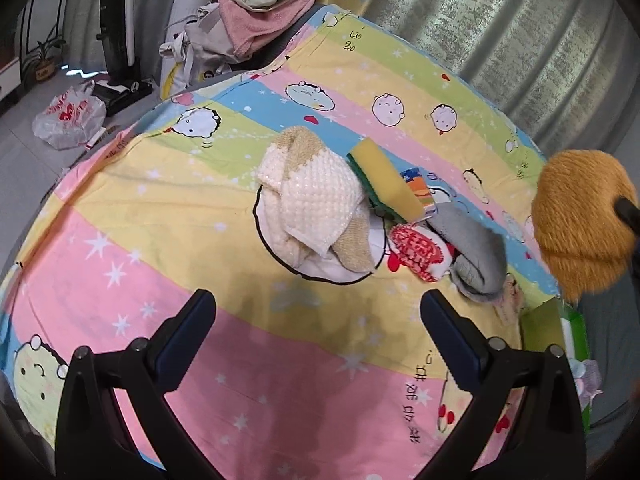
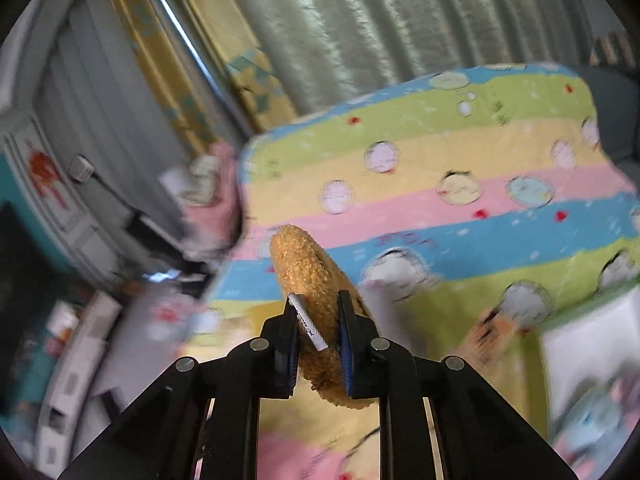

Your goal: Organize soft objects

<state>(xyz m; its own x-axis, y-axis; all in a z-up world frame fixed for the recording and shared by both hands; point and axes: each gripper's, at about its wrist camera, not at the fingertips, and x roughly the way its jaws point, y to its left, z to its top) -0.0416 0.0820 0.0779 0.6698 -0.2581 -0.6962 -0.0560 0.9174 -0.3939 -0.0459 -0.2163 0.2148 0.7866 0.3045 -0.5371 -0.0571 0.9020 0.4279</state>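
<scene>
A pile of soft things lies on the striped cartoon bedsheet (image 1: 168, 232): a cream and tan towel (image 1: 316, 204), a yellow-green sponge (image 1: 386, 178), a red-and-white patterned cloth (image 1: 418, 252) and a grey sock (image 1: 476, 256). My left gripper (image 1: 318, 312) is open and empty, just in front of the pile. My right gripper (image 2: 318, 312) is shut on an orange fuzzy plush (image 2: 310, 284) with a white tag, held in the air above the bed. The plush also shows at the right edge of the left wrist view (image 1: 584, 220). The right wrist view is motion-blurred.
A heap of pink and beige clothes (image 1: 260, 12) sits beyond the bed's far corner. A plastic bag (image 1: 70, 116) and a black upright appliance (image 1: 116, 40) stand on the floor at left. Grey curtains (image 1: 500, 32) hang behind. A green box (image 1: 556, 332) sits at the bed's right edge.
</scene>
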